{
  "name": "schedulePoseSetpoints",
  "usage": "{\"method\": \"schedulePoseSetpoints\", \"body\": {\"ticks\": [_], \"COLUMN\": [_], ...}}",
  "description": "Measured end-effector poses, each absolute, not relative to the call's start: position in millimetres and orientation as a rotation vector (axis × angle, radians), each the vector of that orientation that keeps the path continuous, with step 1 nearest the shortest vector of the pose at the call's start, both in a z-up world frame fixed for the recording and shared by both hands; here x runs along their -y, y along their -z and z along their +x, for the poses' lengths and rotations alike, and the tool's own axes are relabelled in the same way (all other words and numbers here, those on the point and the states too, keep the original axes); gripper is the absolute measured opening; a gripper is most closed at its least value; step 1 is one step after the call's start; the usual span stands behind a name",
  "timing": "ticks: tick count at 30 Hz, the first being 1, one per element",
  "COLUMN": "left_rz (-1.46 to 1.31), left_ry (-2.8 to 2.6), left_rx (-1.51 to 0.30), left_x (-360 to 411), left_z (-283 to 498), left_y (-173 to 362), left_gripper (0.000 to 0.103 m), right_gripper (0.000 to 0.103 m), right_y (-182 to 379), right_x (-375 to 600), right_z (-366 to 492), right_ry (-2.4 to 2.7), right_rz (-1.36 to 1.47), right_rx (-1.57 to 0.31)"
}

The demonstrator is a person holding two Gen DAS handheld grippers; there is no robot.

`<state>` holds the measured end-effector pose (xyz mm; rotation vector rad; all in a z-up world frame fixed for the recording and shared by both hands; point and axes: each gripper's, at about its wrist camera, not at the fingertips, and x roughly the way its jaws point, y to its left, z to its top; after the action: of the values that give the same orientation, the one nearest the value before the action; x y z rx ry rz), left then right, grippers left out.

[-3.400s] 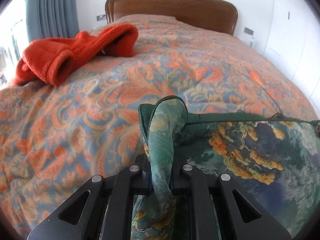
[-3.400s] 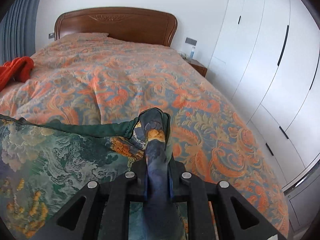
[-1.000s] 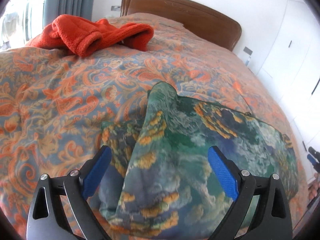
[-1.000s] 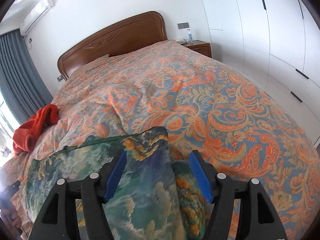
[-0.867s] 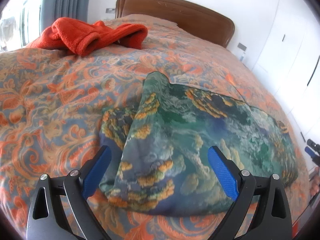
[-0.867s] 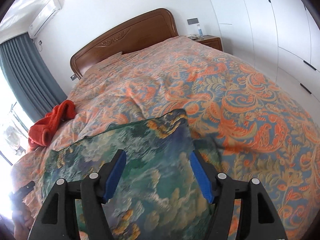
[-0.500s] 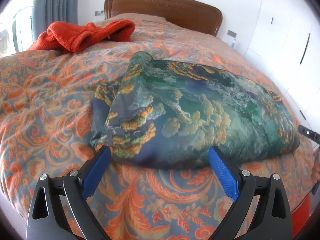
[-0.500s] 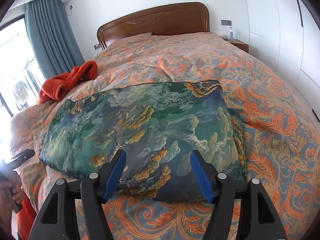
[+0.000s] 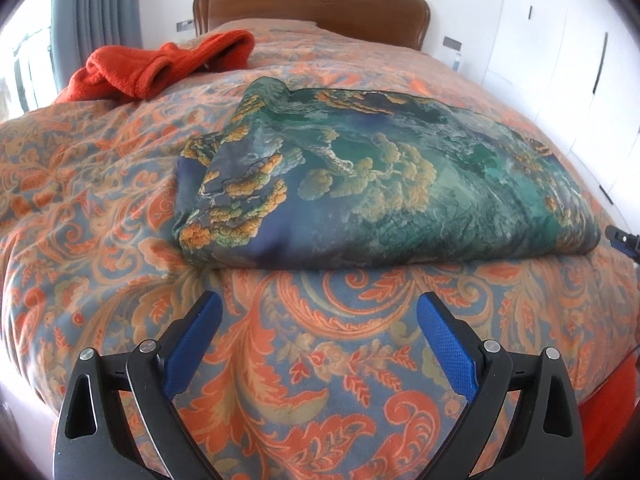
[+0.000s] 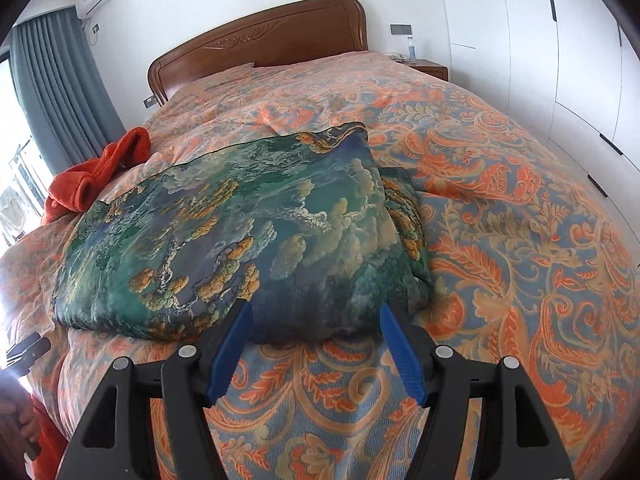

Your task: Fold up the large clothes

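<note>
The left tool [image 9: 318,316] hangs wide and empty over the near strip of the bedspread, its blue pads clear of the cloth. The right tool [image 10: 314,328] is also spread and holds nothing; its pads stand just before the near edge of the folded garment [image 10: 240,240], toward that edge's right end.

The garment, green and blue with gold cloud shapes, lies as one flat, thick fold across the near half of the bed [image 9: 100,184]. From the task, the likely step is another fold. To do it well, each tool should take a corner through all the layers: the left end [image 9: 192,216] shows a loose under-layer poking out, and the right end [image 10: 408,216] shows the same, so a shallow pinch would probably leave the lower layers behind.

At far left an orange fleece [image 9: 160,62] lies well apart from the garment. Beyond the far edge [image 10: 260,142] there is bare spread up to the headboard [image 10: 260,40], with more to the right. The near side offers least: the bed's edge is close under both tools.
</note>
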<state>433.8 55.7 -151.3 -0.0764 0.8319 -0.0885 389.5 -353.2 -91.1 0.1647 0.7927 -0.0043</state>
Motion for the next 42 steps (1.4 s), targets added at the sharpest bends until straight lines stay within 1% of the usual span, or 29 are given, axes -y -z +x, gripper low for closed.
{"method": "schedulePoseSetpoints", "body": {"ticks": [7,17,21,25,29,32,37,40,42], "left_rz": [-0.043,-0.039,-0.063,-0.049,-0.035,-0.034,-0.107,-0.118,-0.145], "left_ry": [0.130,0.147,0.165,0.218,0.300,0.321,0.334,0.279,0.264], "left_rx": [-0.838,-0.854,-0.854,-0.851,-0.836,-0.861,-0.936,-0.958,-0.977], "left_x": [-38,-35,-36,-21,6,27,55,67,70], "left_z": [430,429,433,451,496,552,653,698,713], "left_y": [149,146,138,122,100,95,103,115,122], "left_gripper": [0.098,0.098,0.098,0.098,0.099,0.099,0.099,0.099,0.099], "right_gripper": [0.068,0.068,0.068,0.068,0.068,0.068,0.068,0.068,0.068], "right_y": [87,89,90,88,87,84,78,72,70], "right_x": [334,307,305,308,309,310,312,313,313], "right_z": [368,359,355,348,343,340,332,325,320], "right_ry": [-0.016,-0.063,-0.063,-0.069,-0.079,-0.088,-0.102,-0.110,-0.116], "right_rz": [0.133,0.103,0.130,0.175,0.176,0.171,0.176,0.183,0.186], "right_rx": [-0.766,-0.762,-0.756,-0.738,-0.722,-0.710,-0.686,-0.668,-0.661]}}
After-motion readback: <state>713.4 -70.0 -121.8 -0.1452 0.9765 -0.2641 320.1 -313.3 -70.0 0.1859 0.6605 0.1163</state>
